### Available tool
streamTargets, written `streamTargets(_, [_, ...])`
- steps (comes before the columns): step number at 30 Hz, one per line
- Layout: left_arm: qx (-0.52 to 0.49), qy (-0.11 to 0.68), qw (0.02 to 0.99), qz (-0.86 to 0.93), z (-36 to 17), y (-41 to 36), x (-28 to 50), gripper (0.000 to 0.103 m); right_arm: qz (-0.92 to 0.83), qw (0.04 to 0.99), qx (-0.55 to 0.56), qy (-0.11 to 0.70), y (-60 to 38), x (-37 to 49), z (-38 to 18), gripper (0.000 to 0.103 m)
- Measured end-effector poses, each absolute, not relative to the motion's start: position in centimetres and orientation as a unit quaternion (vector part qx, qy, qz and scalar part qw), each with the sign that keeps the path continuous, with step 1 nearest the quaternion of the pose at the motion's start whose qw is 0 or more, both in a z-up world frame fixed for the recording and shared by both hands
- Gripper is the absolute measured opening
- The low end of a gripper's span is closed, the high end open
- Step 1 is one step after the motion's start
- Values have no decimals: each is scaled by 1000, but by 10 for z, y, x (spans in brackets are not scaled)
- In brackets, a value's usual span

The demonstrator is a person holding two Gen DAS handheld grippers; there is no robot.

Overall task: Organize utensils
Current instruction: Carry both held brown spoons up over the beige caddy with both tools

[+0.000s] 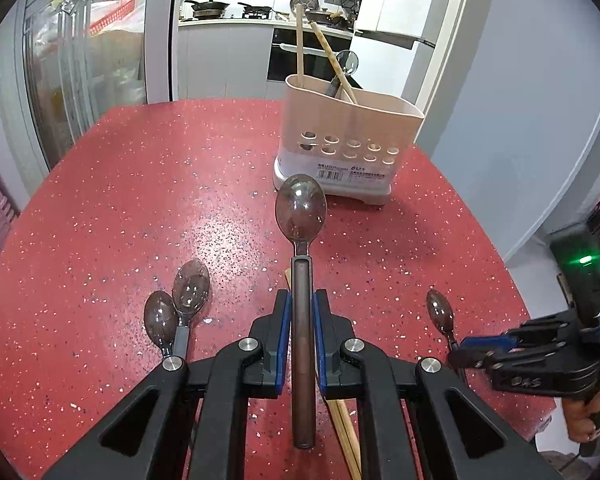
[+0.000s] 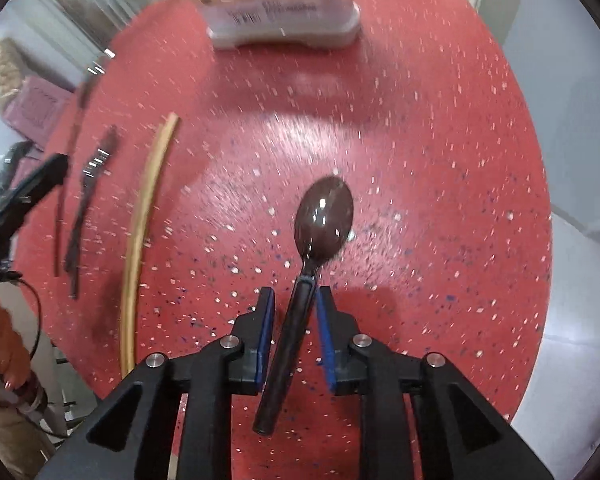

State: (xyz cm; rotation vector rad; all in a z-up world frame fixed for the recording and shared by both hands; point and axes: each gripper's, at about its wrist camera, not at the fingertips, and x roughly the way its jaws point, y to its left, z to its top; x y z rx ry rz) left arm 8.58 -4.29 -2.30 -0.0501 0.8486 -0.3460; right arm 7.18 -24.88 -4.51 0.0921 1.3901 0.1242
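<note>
The left wrist view alone showed the pink caddy (image 1: 350, 140) holding chopsticks, and two loose spoons (image 1: 176, 312) on the red worktop (image 1: 140, 200). The left fingers (image 1: 301, 312) pinched a brown spoon (image 1: 301, 216) by its handle.

The blurred right wrist view showed a chopstick (image 2: 144, 216) lying to the left; the right fingers (image 2: 294, 308), pointing steeply down, stood slightly spread around a dark spoon (image 2: 324, 216), its handle slanting between them.

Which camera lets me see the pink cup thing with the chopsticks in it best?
The left wrist view. There the whole pink utensil holder stands sharp on the red table, with chopsticks and a spoon sticking out. The right wrist view shows only its blurry lower part, cut off at the top edge.
</note>
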Motion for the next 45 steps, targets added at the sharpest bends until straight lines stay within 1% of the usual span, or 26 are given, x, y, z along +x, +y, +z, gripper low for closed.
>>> streamTargets(2, [-28, 403, 899, -169, -23, -41, 85, 37, 40, 766, 12, 641, -239, 72, -46, 22])
streamTargets(3, [-29, 400, 900, -170, -22, -40, 84, 37, 33, 767, -3, 641, -233, 71, -47, 14])
streamTargets(5, [-34, 392, 903, -172, -20, -36, 82, 37, 26, 775, -36, 630, -224, 68, -47, 13])
streamTargets(6, [-37, 389, 904, -173, -18, -33, 82, 37, 32, 778, -22, 628, -225, 67, -47, 12])
streamTargets(8, [-44, 384, 906, -174, -16, -29, 82, 37, 45, 781, 25, 622, -233, 65, -47, 12])
streamTargets(11, [-47, 378, 908, -173, -11, -25, 84, 37, 56, 803, 43, 591, -239, 60, -37, 12])
streamTargets(17, [-66, 356, 916, -170, 9, -21, 94, 37, 90, 859, 55, 500, -244, 55, 15, 12])
streamTargets(23, [-79, 324, 928, -168, 45, -25, 116, 37, 110, 900, 76, 414, -256, 79, 71, 12])
streamTargets(27, [-88, 301, 934, -172, 67, -35, 142, 37, 112, 918, 82, 372, -266, 103, 96, 12])
streamTargets(34, [-100, 270, 940, -181, 94, -60, 196, 37, 112, 935, 97, 323, -278, 153, 121, 12])
streamTargets(36, [-102, 265, 942, -181, 95, -66, 209, 37, 109, 940, 102, 306, -284, 169, 129, 12])
streamTargets(41, [-116, 265, 941, -178, 89, -83, 238, 37, 98, 951, 104, 274, -291, 202, 129, 12])
streamTargets(45, [-118, 253, 943, -180, 83, -103, 247, 37, 92, 958, 100, 253, -295, 220, 124, 12])
